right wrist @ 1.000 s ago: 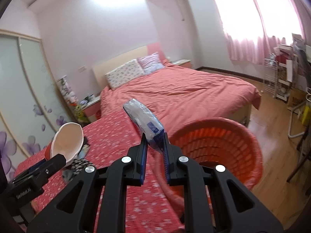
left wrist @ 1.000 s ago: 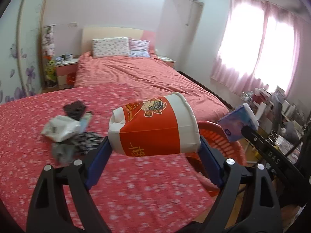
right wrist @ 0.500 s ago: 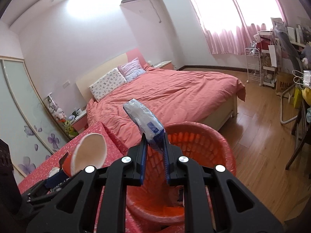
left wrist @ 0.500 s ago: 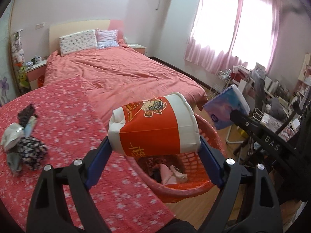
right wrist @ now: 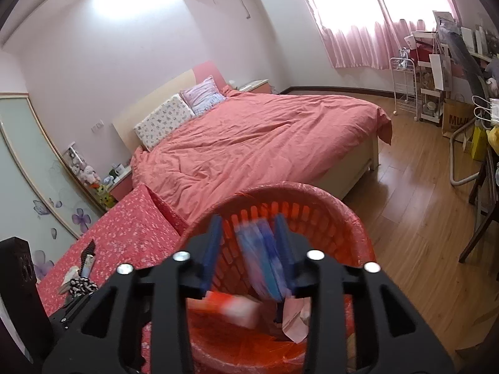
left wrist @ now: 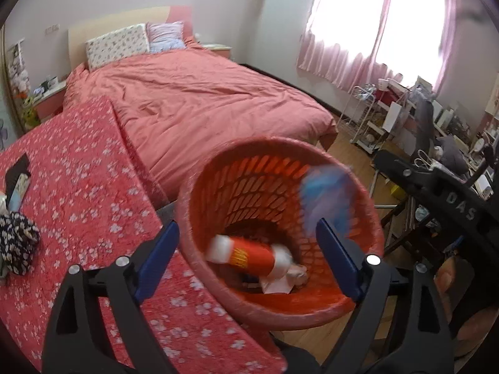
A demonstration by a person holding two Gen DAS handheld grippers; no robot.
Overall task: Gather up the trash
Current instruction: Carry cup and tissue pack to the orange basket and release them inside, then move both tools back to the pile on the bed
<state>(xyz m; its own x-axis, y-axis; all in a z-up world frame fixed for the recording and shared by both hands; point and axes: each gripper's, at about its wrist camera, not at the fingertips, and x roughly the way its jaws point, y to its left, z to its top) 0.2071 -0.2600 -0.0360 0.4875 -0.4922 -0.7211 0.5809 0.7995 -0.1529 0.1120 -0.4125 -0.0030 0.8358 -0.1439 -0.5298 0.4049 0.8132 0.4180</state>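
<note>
Red-and-white paper cup (left wrist: 249,254) w/ orange print lies on its side, blurred, low inside the orange slotted trash basket (left wrist: 218,290), on top of crumpled pink-white paper scraps (left wrist: 282,280). One cup, one basket. Blue plastic packet (left wrist: 324,199), also motion-blurred, is at the basket's right rim in the left-cam view; in the right-cam view the same packet (right wrist: 262,261) sits between the right gripper's (right wrist: 248,249) blue fingers, gaps visible each side, so jaws are narrowly apart, not clamping it; can't tell if it touches one pad. Left gripper (left wrist: 248,255) is spread wide, nothing held, fingers either side of the basket mouth. Basket stands near, at the right edge of the red floral-cloth table (left wrist: 78,193). Far left on that cloth: small pile of leftover items (left wrist: 15,218) — a black-white patterned wad, a dark flat pack, a pale wrapper; exact count unclear, at least 3. Behind: one bed (left wrist: 193,99) w/ salmon duvet, 2 pillows (left wrist: 134,40) at the headboard, pink curtains (left wrist: 358,25) far right.
</note>
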